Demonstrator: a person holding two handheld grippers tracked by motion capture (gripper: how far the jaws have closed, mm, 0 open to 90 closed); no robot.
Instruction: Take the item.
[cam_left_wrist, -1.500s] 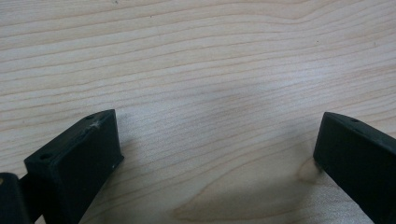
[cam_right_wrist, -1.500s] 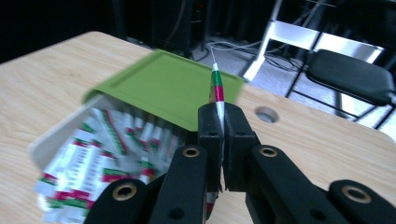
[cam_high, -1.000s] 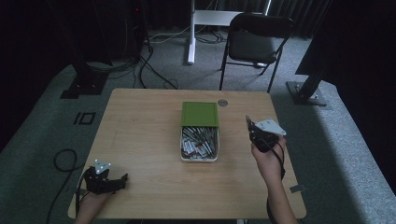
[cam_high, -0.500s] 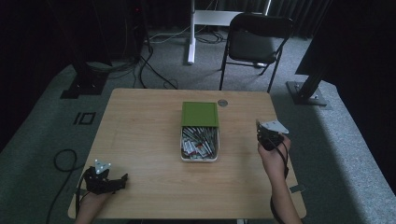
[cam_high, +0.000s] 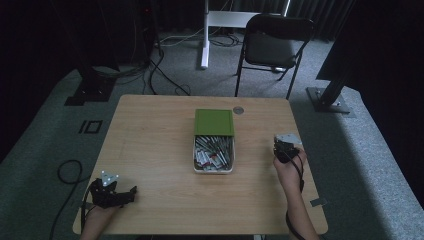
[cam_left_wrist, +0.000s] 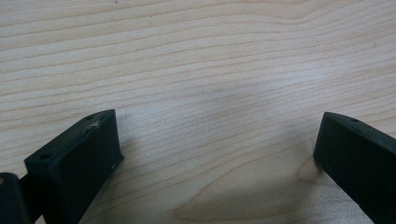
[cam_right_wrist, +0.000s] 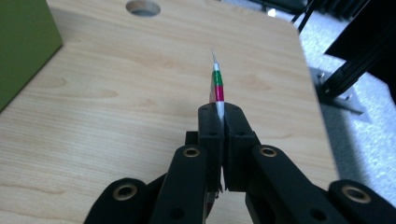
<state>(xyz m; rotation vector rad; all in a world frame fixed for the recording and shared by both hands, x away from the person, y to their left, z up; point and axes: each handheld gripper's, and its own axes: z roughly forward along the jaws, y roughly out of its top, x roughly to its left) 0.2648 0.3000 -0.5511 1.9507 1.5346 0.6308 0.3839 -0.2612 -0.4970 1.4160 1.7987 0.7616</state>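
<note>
Right gripper view: jaws clamping sachet (cam_right_wrist: 217, 88).

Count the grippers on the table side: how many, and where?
2. Left gripper at the table's near-left corner, fingers apart; right gripper right of the box, shut on a thin packet.

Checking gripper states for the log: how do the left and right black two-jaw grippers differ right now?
Jaws: the left black two-jaw gripper stands wide open with bare wood between its jaws; the right black two-jaw gripper is shut.
Load: the left holds nothing; the right pinches a thin flat packet with green and pink bands, edge-on.
Place: the left sits at the light wooden table's near left corner, the right near its right edge.
Shared: both are hand-held.
</note>
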